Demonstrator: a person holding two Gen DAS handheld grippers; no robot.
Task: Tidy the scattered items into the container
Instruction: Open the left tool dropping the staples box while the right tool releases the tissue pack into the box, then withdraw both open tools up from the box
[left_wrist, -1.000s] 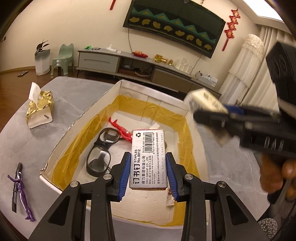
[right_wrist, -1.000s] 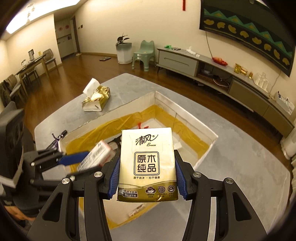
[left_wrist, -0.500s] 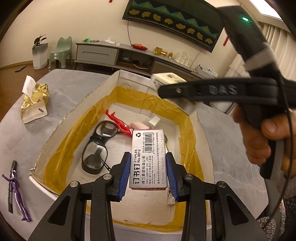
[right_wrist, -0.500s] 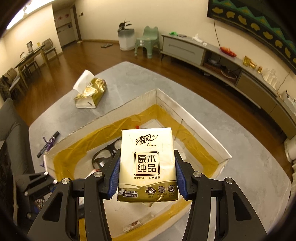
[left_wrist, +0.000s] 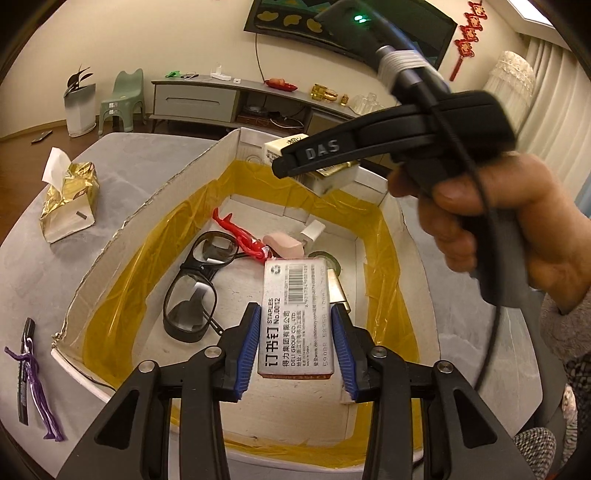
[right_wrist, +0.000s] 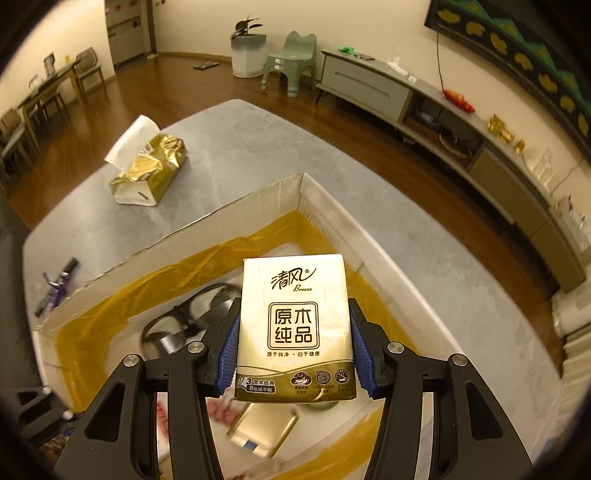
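Box lies directly under both grippers: left gripper clamps the staples, right gripper clamps the tissue pack, both above its floor.

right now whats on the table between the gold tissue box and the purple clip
Nothing: bare grey table separates the gold tissue box from the purple clip, seen best in the right wrist view.
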